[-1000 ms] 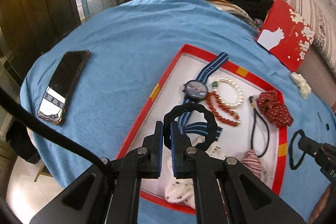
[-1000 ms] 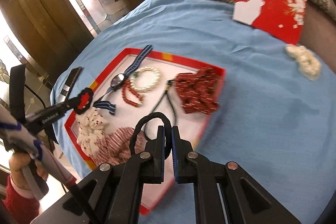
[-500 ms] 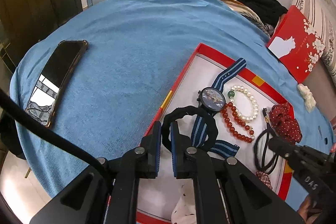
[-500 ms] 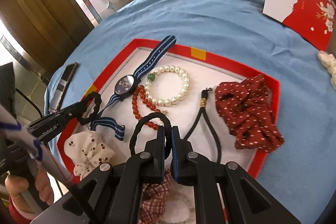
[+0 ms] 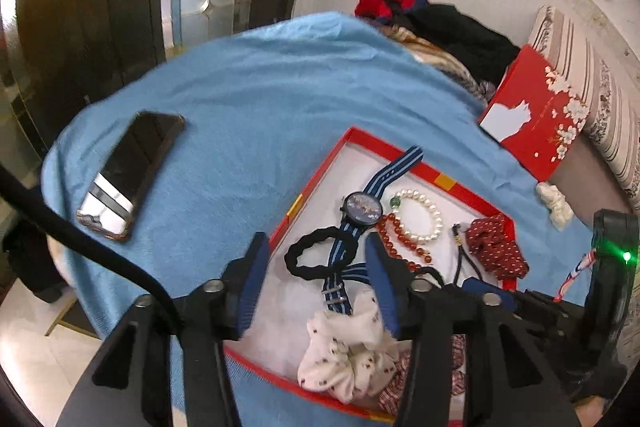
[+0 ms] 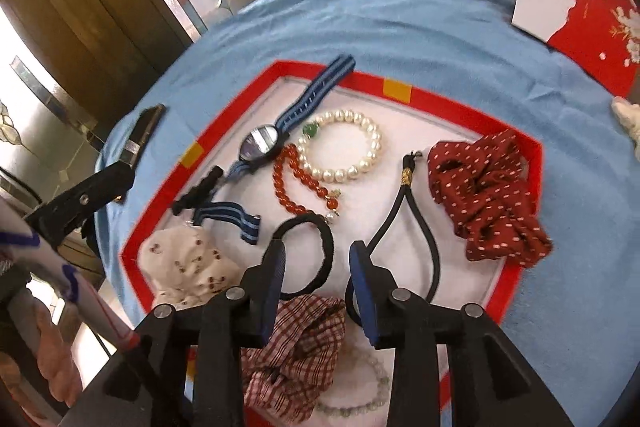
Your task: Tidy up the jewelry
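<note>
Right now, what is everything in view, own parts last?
Tray: 1, red rim, white floor, on the cloth.
Cloth: 1, blue, over the table.
Watch: 1, blue striped strap, in the tray.
Bracelets: pearl, red bead, beside the watch.
Hair ties: 2 black, and, in the tray.
Scrunchies: dotted red, white, checked.
Phone: 1, black, on the cloth.
Box: 1, red, far right.
Left tool: open.
Right tool: open.

Your left gripper [image 5: 316, 269] and right gripper [image 6: 316, 287] match: black angular arms, blue-padded fingers [image 6: 362, 287], silver screws (black cable at nine o'clock, left view).
</note>
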Action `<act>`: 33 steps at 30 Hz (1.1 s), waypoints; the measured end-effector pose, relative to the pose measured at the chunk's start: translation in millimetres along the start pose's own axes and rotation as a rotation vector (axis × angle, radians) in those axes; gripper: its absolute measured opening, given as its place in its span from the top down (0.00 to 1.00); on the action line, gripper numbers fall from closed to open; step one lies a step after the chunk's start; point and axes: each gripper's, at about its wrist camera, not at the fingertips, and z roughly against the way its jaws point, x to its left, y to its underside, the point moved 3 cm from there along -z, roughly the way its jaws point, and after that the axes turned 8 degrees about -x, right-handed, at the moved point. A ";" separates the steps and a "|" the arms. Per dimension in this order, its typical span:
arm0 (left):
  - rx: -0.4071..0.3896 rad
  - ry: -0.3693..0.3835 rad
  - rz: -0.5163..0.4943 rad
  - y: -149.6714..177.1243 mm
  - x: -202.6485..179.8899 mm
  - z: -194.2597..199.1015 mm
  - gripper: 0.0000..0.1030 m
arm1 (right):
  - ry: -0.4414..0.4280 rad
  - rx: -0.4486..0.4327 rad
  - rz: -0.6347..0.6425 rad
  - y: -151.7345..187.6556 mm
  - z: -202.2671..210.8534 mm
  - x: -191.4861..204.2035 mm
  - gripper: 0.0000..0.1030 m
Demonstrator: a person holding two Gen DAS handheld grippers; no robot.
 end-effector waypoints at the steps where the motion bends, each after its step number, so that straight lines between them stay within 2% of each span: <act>1: -0.020 -0.006 -0.004 0.1 -1.8 8.7 0.45 | 0.001 -0.012 -0.001 -0.4 8.1 0.0 0.63; 8: -0.129 -0.073 -0.016 4.8 -0.9 63.1 0.34 | 0.028 -0.079 0.039 17.9 61.9 -5.1 0.58; 9: -0.147 -0.087 -0.014 6.1 1.2 71.5 0.29 | 0.039 -0.087 0.048 24.1 70.4 -6.8 0.58; 12: -0.217 -0.173 0.013 12.2 15.7 99.9 0.20 | 0.077 -0.115 0.064 48.1 96.2 -14.5 0.56; 16: -0.301 -0.349 0.037 27.2 39.6 139.8 0.18 | 0.116 -0.137 0.050 76.6 121.2 -26.1 0.55; 19: -0.364 -0.455 -0.015 35.5 38.0 166.0 0.11 | 0.131 -0.143 0.018 94.9 133.0 -35.0 0.54; 24: -0.465 -0.559 -0.125 39.5 9.1 198.2 0.00 | 0.153 -0.159 -0.022 111.9 148.7 -40.2 0.54; 27: -0.463 -0.493 -0.160 41.2 -14.7 204.5 0.00 | 0.157 -0.174 -0.025 119.6 157.9 -38.8 0.52; 33: -0.358 -0.302 -0.200 57.4 -60.3 194.2 0.00 | 0.187 -0.204 0.012 129.1 174.6 -32.7 0.49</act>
